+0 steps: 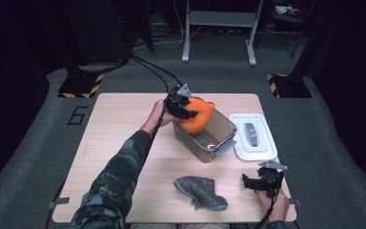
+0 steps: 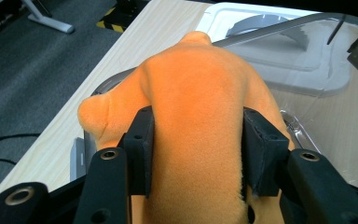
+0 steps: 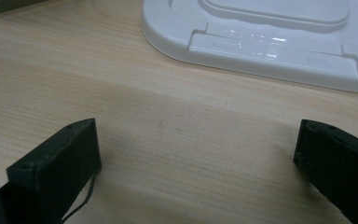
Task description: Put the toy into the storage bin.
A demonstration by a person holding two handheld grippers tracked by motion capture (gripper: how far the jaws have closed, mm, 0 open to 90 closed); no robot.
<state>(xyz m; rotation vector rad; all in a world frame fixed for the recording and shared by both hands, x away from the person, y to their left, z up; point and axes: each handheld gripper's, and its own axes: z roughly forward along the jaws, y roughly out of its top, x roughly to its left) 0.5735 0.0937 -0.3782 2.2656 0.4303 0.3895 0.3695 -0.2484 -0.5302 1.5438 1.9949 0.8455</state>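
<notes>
We have the orange plush toy (image 2: 200,116) pinched between the fingers (image 2: 140,149) of our left gripper (image 1: 183,106), which press into its soft sides from either flank. The toy runs lengthwise away from those fingers, its rounded far end and a small stub pointing ahead and down. It hangs at the far-left corner of the clear plastic bin (image 1: 205,136), partly over the rim and partly above the open inside, not yet resting on the bottom as far as we can judge.

What the next move turns on, we think, is that the bin's hollow lies just ahead of and below the left fingertips, so the toy's long axis already points into it; a short lowering along that line should seat it.

Our right gripper (image 1: 262,182) rests low over the bench (image 1: 124,143), fingers (image 3: 56,163) spread wide with nothing between them. Bare wood lies in their gap, and the white lid (image 3: 270,42) sits just beyond their tips. The grey sock (image 1: 201,192) lies to that gripper's left, nearer to it than to our left hand, so we would expect the right hand to take it.
</notes>
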